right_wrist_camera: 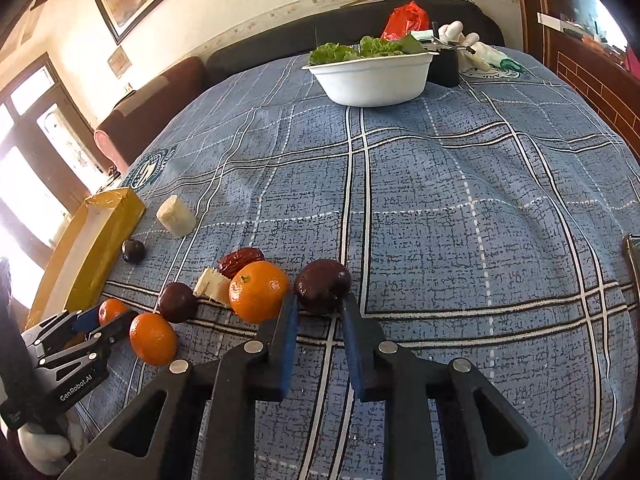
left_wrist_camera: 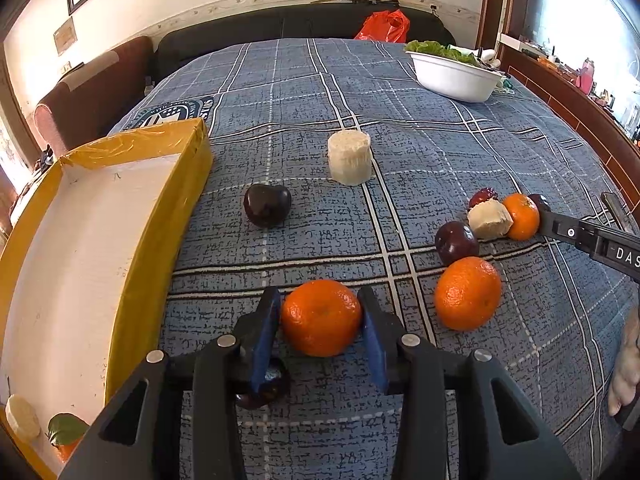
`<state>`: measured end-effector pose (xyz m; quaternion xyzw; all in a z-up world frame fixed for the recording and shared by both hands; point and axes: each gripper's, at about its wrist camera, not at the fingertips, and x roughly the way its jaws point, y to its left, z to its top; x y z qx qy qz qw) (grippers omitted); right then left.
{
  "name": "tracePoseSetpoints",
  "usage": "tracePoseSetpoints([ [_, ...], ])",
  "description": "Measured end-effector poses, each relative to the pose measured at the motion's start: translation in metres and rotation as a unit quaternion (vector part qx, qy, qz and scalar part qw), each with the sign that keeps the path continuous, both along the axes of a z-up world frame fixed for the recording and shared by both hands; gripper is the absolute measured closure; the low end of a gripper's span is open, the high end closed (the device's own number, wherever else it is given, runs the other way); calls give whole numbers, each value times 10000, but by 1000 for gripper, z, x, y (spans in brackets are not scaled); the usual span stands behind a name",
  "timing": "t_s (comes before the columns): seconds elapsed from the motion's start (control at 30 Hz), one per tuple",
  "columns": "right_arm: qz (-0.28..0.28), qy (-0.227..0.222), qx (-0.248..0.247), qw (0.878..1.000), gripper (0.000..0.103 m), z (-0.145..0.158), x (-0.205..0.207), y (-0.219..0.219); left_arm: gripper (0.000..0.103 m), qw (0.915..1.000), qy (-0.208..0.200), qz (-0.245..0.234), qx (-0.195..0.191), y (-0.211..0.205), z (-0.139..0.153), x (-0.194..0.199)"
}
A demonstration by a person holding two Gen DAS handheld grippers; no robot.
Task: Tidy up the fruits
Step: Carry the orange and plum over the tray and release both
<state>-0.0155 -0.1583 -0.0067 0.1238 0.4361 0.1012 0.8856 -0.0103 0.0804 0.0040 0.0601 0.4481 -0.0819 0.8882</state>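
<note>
Left tongs [left_wrist_camera: 321, 320] are clamped on a mandarin [left_wrist_camera: 321, 317], low centre of the left wrist view, beside the yellow box [left_wrist_camera: 160, 216]. It's a firm, light fruit with soft peel, so you want to hold it across the middle. Right tongs [right_wrist_camera: 318, 310] pinch a dark plum [right_wrist_camera: 323, 286], centre of the right wrist view on the bench [right_wrist_camera: 440, 220]; it's smooth and slippery, so grip it at its widest part.
</note>
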Motion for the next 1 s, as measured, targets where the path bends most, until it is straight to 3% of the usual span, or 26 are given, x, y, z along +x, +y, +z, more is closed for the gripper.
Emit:
tracePoseSetpoints([
  [0.1, -42, -71, 31, 10000, 85, 6, -7, -2, 68, 10000, -12, 14, -23, 1, 1, 0],
  [0.2, 5, -165, 9, 9999, 94, 18, -16, -2, 69, 9997, -49, 84, -208, 7, 3, -1],
  [0.37, 84, -342, -137, 9993, 93, 33, -27, -2, 69, 9987, -280, 232, -359, 13, 11, -11],
  [0.5, 33, -169, -144, 9997, 73, 25, -13, 0, 69, 9981, -346, 226, -454, 12, 20, -19],
  [0.53, 51, -92, -144, 9998, 65, 21, -9, 2, 69, 9983, -351, 202, -417, 10, 21, -21],
  [0.6, 75, 44, -150, 9999, 58, 11, -4, 5, 69, 9987, -370, 158, -301, 7, 21, -27],
  [0.67, 81, 90, -95, 9999, 59, 6, -7, 6, 69, 9988, -406, 157, -215, 5, 22, -34],
  [0.73, 50, 69, -193, 9998, 75, 6, -13, 7, 69, 9987, -414, 184, -220, 6, 22, -38],
  [1.0, -135, -145, -204, 9996, 75, 29, -39, -3, 69, 9976, -471, 305, -412, 17, 28, -54],
])
